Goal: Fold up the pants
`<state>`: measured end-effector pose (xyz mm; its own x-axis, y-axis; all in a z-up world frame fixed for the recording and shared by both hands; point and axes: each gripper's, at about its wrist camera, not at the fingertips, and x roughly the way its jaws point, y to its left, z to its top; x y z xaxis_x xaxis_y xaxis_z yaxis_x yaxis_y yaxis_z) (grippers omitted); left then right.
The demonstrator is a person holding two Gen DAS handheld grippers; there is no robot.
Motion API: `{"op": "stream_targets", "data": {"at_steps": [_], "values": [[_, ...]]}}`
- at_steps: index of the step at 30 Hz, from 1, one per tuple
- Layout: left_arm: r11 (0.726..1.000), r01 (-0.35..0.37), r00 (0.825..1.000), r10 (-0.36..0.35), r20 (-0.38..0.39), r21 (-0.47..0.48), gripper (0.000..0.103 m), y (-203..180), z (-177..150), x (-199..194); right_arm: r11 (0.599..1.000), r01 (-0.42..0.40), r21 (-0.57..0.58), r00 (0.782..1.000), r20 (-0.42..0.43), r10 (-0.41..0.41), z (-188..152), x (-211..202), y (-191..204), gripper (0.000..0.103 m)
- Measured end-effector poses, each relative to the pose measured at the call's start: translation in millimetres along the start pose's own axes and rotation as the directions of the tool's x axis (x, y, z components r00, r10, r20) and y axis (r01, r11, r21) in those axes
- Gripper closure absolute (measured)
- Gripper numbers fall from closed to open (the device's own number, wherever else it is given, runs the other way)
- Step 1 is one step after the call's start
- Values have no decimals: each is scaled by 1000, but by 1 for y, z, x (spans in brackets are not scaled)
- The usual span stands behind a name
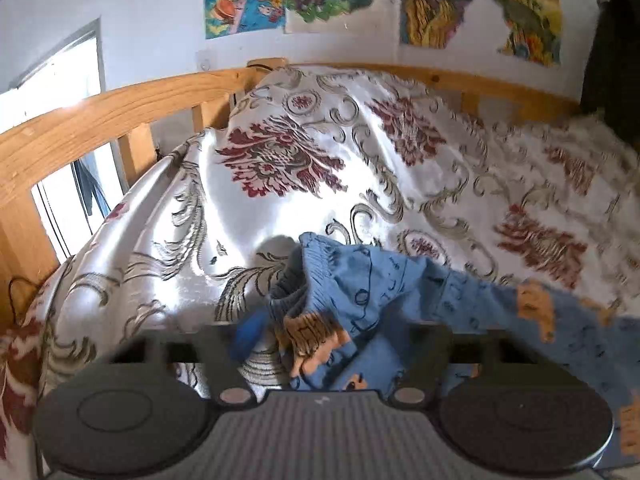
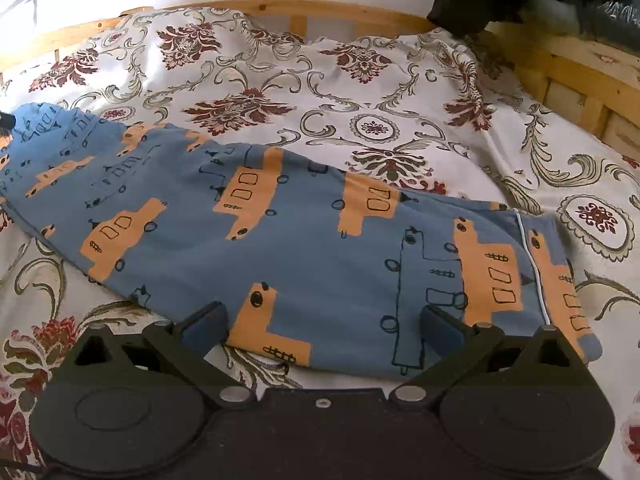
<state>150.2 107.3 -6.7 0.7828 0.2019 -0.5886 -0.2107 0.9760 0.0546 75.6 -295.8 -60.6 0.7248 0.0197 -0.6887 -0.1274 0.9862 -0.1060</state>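
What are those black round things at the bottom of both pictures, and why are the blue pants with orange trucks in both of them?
The black things are two hand-held grabbers, each with two fingers. A person holds one in each hand, and each carries a camera that looks forward along its fingers. So there is one picture for each hand.

In the left camera's picture, the left gripper has its fingers wide apart with the bunched waistband end of the pants between them; whether it pinches the cloth I cannot tell.

In the right camera's picture, the right gripper is open over the pants' near edge. They lie stretched out on a flowery bedspread inside a wooden bed frame.
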Motion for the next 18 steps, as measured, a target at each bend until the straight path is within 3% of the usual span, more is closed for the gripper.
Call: {"op": "stream_targets", "data": {"at_steps": [1, 5, 8, 11, 12, 14, 15, 16, 18], "values": [[999, -42, 999, 42, -15, 10, 84, -2, 1, 6, 1000, 0, 0, 1000, 0, 0, 0, 0, 0, 1], [997, -62, 998, 63, 7, -36, 88, 4, 6, 7, 1000, 7, -5, 1000, 0, -7, -1, 0, 1, 1], [989, -134, 987, 128, 94, 57, 89, 0, 6, 3, 1000, 16, -14, 1000, 1, -16, -3, 0, 2, 1], [974, -187, 982, 181, 62, 124, 85, -6, 1, 14, 1000, 16, -15, 1000, -3, -16, -4, 1, 1, 1], [969, -205, 978, 197, 68, 140, 81, -11, -2, 11, 1000, 17, -17, 1000, -4, -17, -4, 0, 1, 1], [961, -221, 973, 206, 104, 164, 52, -19, -6, 2, 999, 30, -30, 999, 19, -30, -3, -6, 0, 1], [958, -227, 969, 205, 135, 177, 29, -24, -7, -5, 998, 43, -38, 998, 41, -42, -3, -11, -2, 1], [954, -234, 964, 203, 170, 187, 22, -30, -8, -14, 998, 51, -44, 997, 58, -49, -3, -15, -4, 1], [954, -219, 960, 173, 222, 204, 21, -46, -8, -26, 997, 51, -52, 996, 70, -47, -2, -18, -11, 1]]}}
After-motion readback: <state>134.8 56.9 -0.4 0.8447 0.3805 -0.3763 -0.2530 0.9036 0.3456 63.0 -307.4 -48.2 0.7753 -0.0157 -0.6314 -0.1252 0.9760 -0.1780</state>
